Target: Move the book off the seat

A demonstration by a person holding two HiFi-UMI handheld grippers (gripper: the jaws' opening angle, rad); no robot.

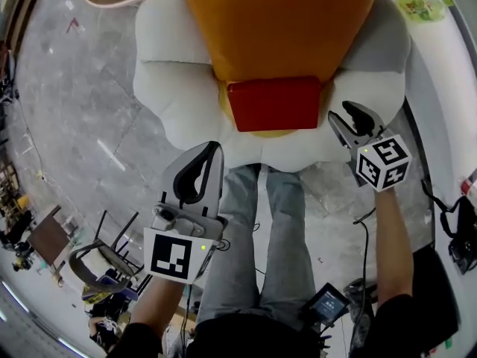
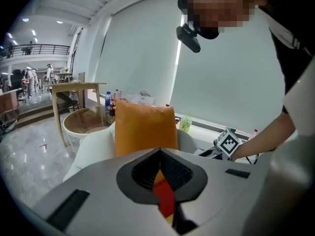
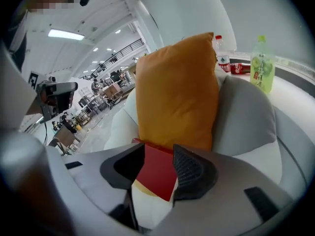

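Observation:
A red book [image 1: 273, 103] lies flat on a white, petal-shaped seat [image 1: 175, 88], at the foot of an upright orange pillow [image 1: 279, 21]. My left gripper [image 1: 212, 149] hangs in front of the seat's near edge, left of the book and apart from it, jaws shut and empty. In the left gripper view the closed tips [image 2: 159, 154] line up with the book [image 2: 165, 193] beyond them. My right gripper [image 1: 344, 113] is just right of the book, open. In the right gripper view the book [image 3: 157, 173] shows through the gap of the gripper [image 3: 158, 154], untouched.
A grey cushion [image 3: 246, 117] backs the seat on the right. A round glass-topped table [image 2: 86, 122] stands left of the seat. Bottles [image 3: 262, 63] line a white ledge behind. The person's legs [image 1: 257, 230] are right before the seat; folding chairs [image 1: 97, 252] stand at lower left.

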